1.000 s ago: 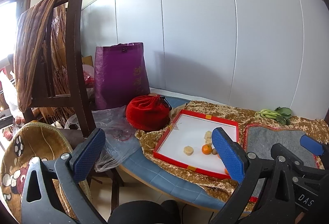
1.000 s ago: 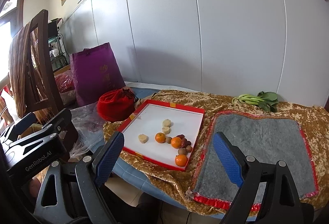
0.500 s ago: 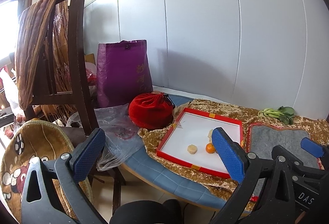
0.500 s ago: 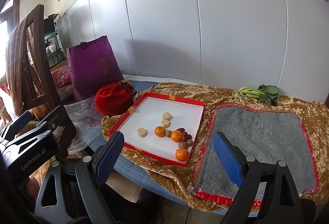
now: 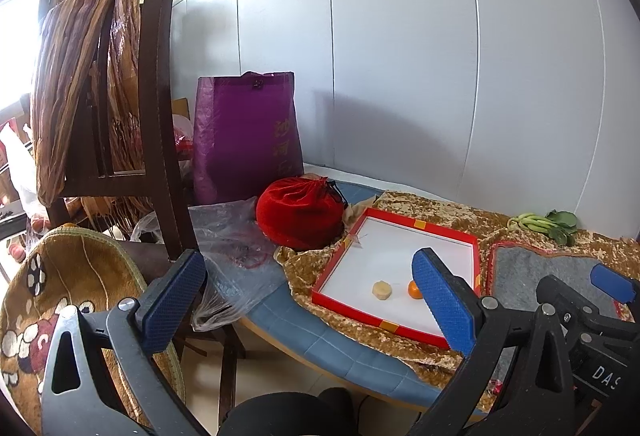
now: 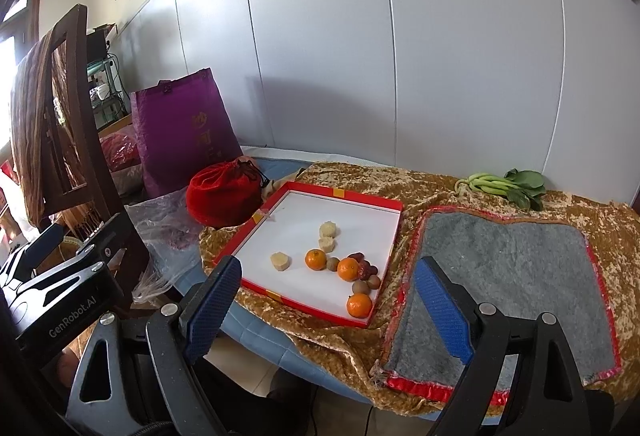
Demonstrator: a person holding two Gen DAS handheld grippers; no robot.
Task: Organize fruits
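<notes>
Both grippers hang back from the table's near edge, jaws spread and empty.

The fruits sit in the red-rimmed tray (image 6: 362,199), clustered toward its near right corner: three mandarins (image 6: 348,269), small brown fruits and pale pieces. They lie ahead and slightly left of the right gripper (image 6: 326,304), which is nearer; the left gripper (image 5: 306,298) points left of the tray.

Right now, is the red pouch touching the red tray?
Cannot tell. In the right wrist view the red pouch sits right against the red tray's far left rim, but neither view shows contact or a gap plainly.
</notes>
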